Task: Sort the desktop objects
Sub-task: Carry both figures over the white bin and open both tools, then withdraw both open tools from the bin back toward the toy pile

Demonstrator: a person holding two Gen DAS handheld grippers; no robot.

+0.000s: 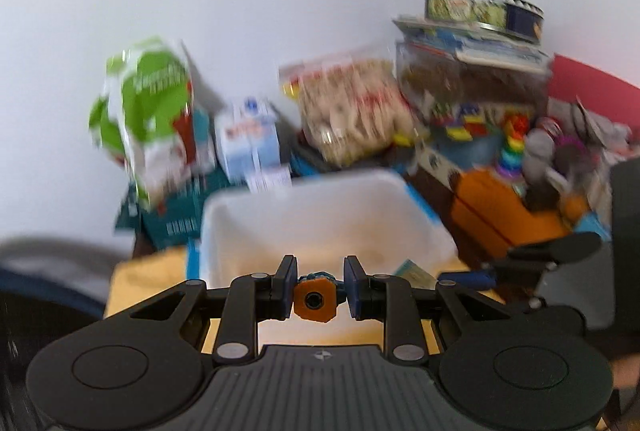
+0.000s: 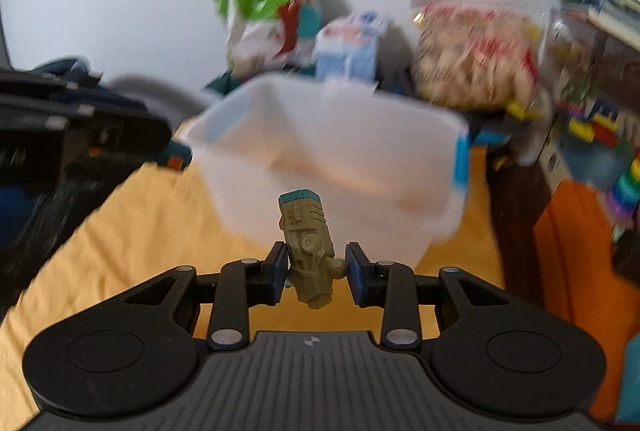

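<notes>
Our left gripper (image 1: 317, 287) pinched a small orange-ended toy (image 1: 314, 299); our right gripper (image 2: 316, 271) pinched an olive toy figure (image 2: 308, 251) at its waist, near the translucent bin (image 2: 332, 151); both seemed light, rigid, knobbly; we judged mid-body holds safest.

At frame centre, a translucent white bin (image 2: 332, 151) with a blue clip stands on a yellow cloth (image 2: 132, 231). The olive-tan figure (image 2: 308, 251) has a teal top. At lower centre, an orange block (image 1: 315, 299); upper left, a green-and-white bag (image 1: 148, 111).
</notes>
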